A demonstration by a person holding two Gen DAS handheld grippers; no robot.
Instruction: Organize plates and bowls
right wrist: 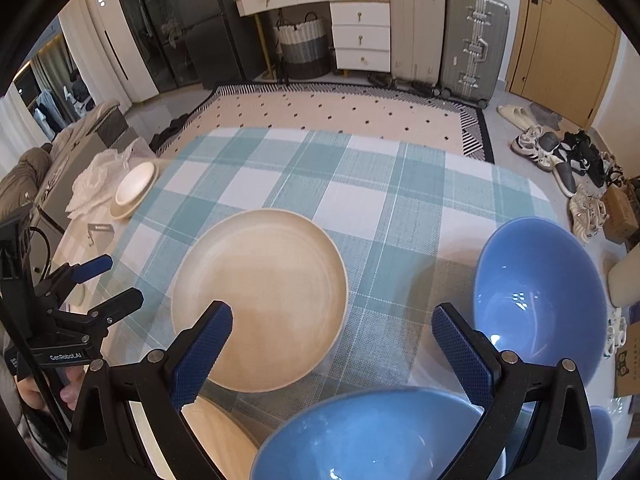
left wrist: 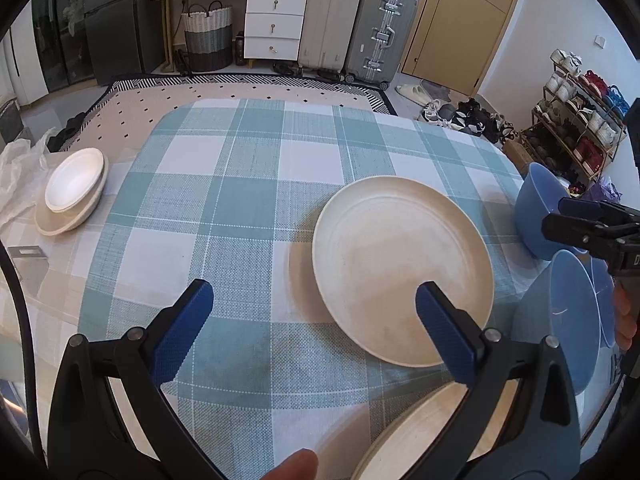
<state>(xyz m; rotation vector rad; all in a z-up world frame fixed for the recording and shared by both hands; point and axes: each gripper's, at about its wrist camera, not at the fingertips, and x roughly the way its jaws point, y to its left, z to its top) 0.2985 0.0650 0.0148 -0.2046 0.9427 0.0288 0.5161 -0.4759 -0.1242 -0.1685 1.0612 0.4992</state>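
Cream plate [left wrist: 402,268] lies under the open left fingers [left wrist: 444,332].

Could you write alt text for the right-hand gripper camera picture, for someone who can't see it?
The open right gripper hovers over a checked tablecloth, between a cream plate and two blue bowls. Far left sits a small stack of pale dishes.

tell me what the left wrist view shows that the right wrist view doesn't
Only the left wrist view shows the shoe rack against the right wall, and the right claw from outside. Only the right wrist view shows the insides of both blue bowls and the left claw from outside. Both share the big cream plate, the checked tablecloth, the far white dish stack and the suitcases.
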